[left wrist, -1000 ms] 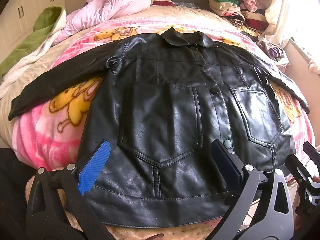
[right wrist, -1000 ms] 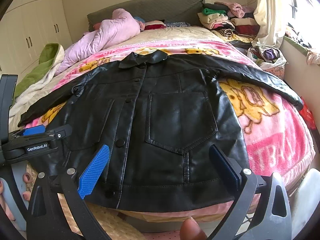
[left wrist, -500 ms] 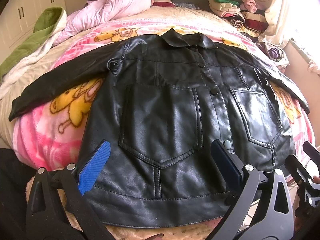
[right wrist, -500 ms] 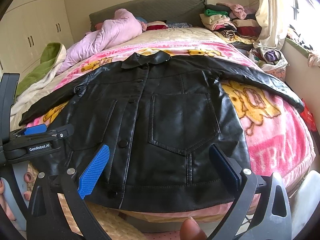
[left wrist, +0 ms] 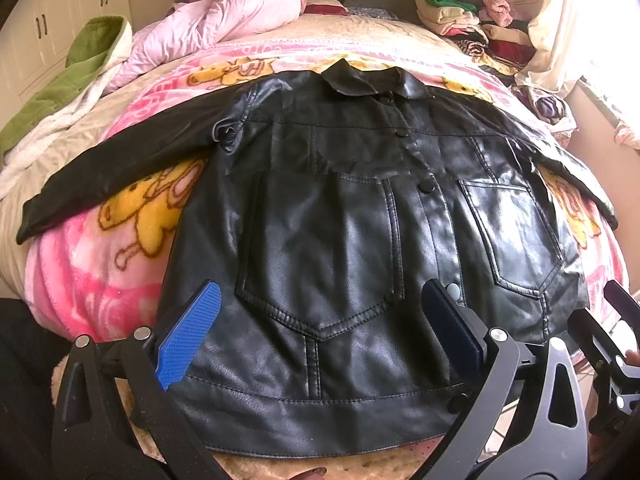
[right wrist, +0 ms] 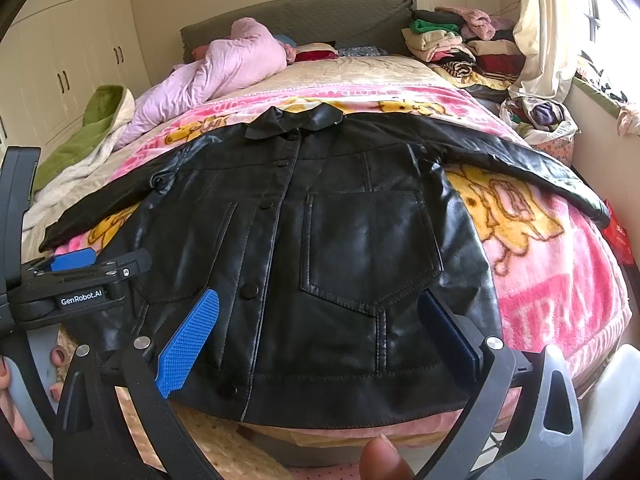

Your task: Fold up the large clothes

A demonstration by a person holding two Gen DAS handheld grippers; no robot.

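Observation:
A black leather jacket (left wrist: 340,248) lies face up and buttoned on the pink cartoon blanket (left wrist: 100,272), collar away from me, both sleeves spread out sideways. My left gripper (left wrist: 320,320) hovers open over the hem near the left chest pocket, nothing between its blue pads. The same jacket (right wrist: 340,248) fills the right wrist view, where my right gripper (right wrist: 316,328) stands open above the hem by the right pocket. The left gripper's body (right wrist: 76,280) shows at that view's left edge, and the right gripper's body (left wrist: 612,340) shows at the left wrist view's right edge.
A lilac quilt (right wrist: 216,72) and a green-and-white blanket (right wrist: 84,132) lie at the bed's far left. Folded clothes (right wrist: 452,40) are stacked at the headboard's right, with a curtain (right wrist: 544,28) and a bag of clothes (right wrist: 540,120) by the window. White wardrobes (right wrist: 72,52) stand at left.
Both grippers have edged slightly back and up from the jacket; the view shifts a little. The jacket lies unmoved and both grippers stay open.

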